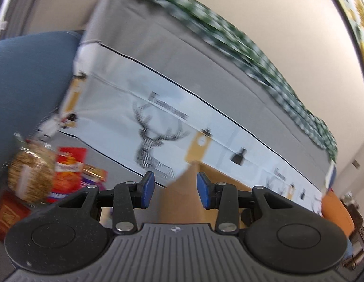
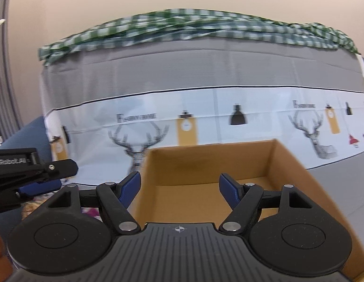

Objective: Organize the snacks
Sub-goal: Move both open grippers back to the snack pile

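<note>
**Over the box, both grippers empty**

Ahead of your right gripper (image 2: pixel 179 188) sits the box (image 2: pixel 287 164), open-topped, its cardboard floor bare where you can see it. Your fingers stand wide apart with nothing between them. Past the box lies a tablecloth (image 2: pixel 205 70), grey with a white deer-print band, and a green checked cloth (image 2: pixel 158 27) bunched along its far edge.

Your left gripper (image 1: pixel 176 190) is tilted and the view is blurred; its blue pads (image 1: pixel 147 185) are apart too, holding nothing. A corner of the box (image 1: pixel 182 195) shows between them. The snacks (image 1: pixel 64 171) are piled to its left: a round clear bag, red packets, something purple. From the right wrist you see the left gripper (image 2: pixel 41 183) at the left edge, above the pile.
</note>
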{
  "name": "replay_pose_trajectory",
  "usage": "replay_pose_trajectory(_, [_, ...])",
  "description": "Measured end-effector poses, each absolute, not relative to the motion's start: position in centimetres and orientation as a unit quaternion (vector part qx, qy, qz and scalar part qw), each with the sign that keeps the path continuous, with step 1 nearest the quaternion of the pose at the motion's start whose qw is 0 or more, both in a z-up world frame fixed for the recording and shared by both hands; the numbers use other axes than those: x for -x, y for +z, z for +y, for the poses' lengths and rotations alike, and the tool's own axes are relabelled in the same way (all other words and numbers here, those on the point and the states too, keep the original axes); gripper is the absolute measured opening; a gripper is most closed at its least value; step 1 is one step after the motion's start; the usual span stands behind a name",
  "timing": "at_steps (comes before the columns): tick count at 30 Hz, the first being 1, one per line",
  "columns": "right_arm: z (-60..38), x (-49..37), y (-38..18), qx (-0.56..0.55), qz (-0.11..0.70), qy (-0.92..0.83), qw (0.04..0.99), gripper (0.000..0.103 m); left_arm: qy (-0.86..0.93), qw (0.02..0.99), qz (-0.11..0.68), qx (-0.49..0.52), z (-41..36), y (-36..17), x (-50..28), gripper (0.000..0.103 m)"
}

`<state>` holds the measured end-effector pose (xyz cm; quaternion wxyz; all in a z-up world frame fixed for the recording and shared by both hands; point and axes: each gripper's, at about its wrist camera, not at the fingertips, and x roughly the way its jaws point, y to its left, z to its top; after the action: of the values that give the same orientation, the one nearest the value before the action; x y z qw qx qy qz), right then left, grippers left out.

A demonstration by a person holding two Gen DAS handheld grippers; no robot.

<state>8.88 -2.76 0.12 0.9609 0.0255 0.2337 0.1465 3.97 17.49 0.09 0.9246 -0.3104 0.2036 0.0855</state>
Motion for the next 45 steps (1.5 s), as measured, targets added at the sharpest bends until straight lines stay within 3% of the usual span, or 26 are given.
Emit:
replay_pose_trajectory(9, [3.6, -7.2, -0.6, -0.03, 0.225, 0.213, 0.95, 0.059, 0.194, 0.874, 0.202, 0.397, 25.5, -2.2, -0.6, 0.043])
replay_pose_trajectory(16, [7.5, -6.1, -2.2, -0.011, 0.232, 0.256, 0.938, 0.059, 0.254, 0.802, 0.211, 0.498, 30.7, -5.1, 2.0, 0.045])
replay_pose_trajectory(22, [10.7, -6.4, -4.5, 0.007, 0.265, 0.285, 0.921, 0.059, 0.248, 0.796, 0.23, 0.502, 30.6, -6.0, 1.6, 0.051])
replay_pose_trajectory(29, [13.1, -7.7, -8.4, 0.017, 0.324, 0.274, 0.905, 0.069, 0.236, 0.79, 0.24, 0.512, 30.6, -6.7, 1.6, 0.056])
replay_pose_trajectory(35, [14.5, -8.8, -11.8, 0.036, 0.363, 0.276, 0.889, 0.082, 0.23, 0.776, 0.253, 0.531, 30.4, -7.6, 1.7, 0.075])
replay_pose_trajectory(40, [15.7, -9.5, -13.6, 0.059, 0.384, 0.287, 0.875, 0.083, 0.227, 0.765, 0.251, 0.548, 30.8, -8.2, 1.8, 0.085])
replay_pose_trajectory(43, [15.7, -9.8, -14.1, 0.066, 0.389, 0.296, 0.87, 0.072, 0.231, 0.757, 0.246, 0.56, 31.0, -8.6, 1.8, 0.087])
replay_pose_trajectory(45, [15.6, -9.8, -14.1, 0.072, 0.384, 0.299, 0.87, 0.048, 0.236, 0.756, 0.241, 0.561, 31.0, -8.7, 1.7, 0.09])
